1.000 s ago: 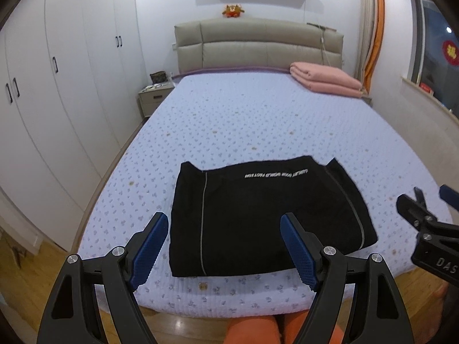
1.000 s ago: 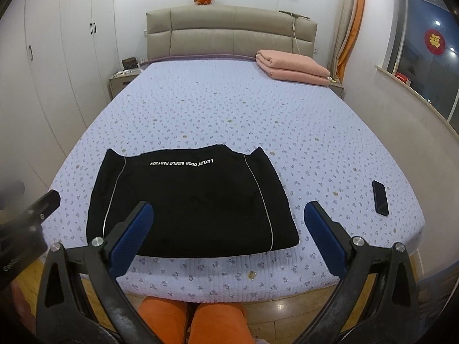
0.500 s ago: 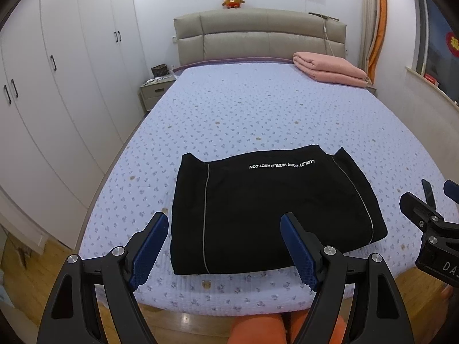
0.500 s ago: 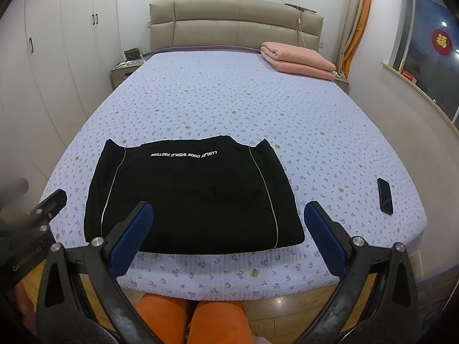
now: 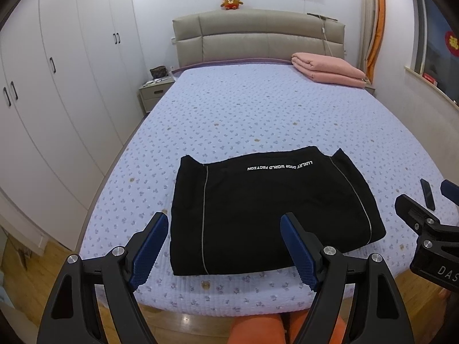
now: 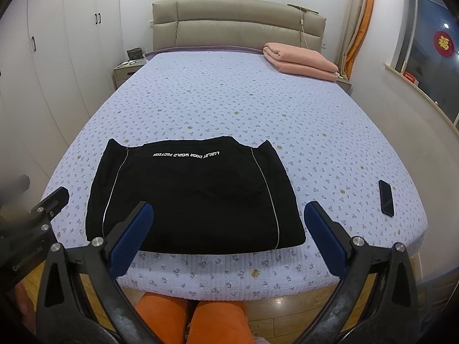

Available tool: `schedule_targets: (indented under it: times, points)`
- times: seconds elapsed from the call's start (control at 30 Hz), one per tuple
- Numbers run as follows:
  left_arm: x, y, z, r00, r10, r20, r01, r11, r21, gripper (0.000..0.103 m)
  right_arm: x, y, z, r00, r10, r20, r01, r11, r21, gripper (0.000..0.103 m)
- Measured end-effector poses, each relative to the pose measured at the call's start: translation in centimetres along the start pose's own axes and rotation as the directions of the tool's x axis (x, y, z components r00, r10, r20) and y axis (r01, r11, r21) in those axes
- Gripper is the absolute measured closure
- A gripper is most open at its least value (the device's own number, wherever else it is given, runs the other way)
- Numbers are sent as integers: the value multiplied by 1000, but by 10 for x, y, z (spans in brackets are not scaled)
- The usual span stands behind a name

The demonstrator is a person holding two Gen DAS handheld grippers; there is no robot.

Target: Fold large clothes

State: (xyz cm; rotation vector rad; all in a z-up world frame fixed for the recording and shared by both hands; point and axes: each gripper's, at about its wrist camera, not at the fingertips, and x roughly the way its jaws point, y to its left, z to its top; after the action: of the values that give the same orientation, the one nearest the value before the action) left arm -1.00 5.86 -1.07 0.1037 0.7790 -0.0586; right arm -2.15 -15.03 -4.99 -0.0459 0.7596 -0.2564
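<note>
A black garment [image 5: 266, 209] [image 6: 195, 195] with thin white side stripes and white lettering lies folded into a flat rectangle near the foot edge of the bed [image 5: 258, 114] [image 6: 243, 109]. My left gripper [image 5: 223, 229] hovers open above the garment's near left part, nothing between its blue pads. My right gripper [image 6: 229, 218] is held open above the garment's near right part, also with nothing in it. Neither gripper touches the cloth. The right gripper's body shows at the right edge of the left wrist view.
A black phone [image 6: 385, 197] [image 5: 427, 197] lies on the bed to the right of the garment. A folded pink blanket [image 6: 298, 61] rests by the headboard. White wardrobes [image 5: 57, 86] line the left wall. A person's orange-clad legs [image 6: 189, 321] stand at the bed's foot.
Both views have tilted slightly, so the bed and garment sit a little lower and nearer in frame. The garment lies unchanged and both grippers stay open.
</note>
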Motion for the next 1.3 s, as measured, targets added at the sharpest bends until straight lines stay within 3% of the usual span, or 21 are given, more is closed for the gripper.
schedule_targets:
  times: [1.3]
  points:
    - [3,5,-2,1000,-8,-19,8,1000,7,21,8,-3,-5,999,23,-35,-23,999,25,0]
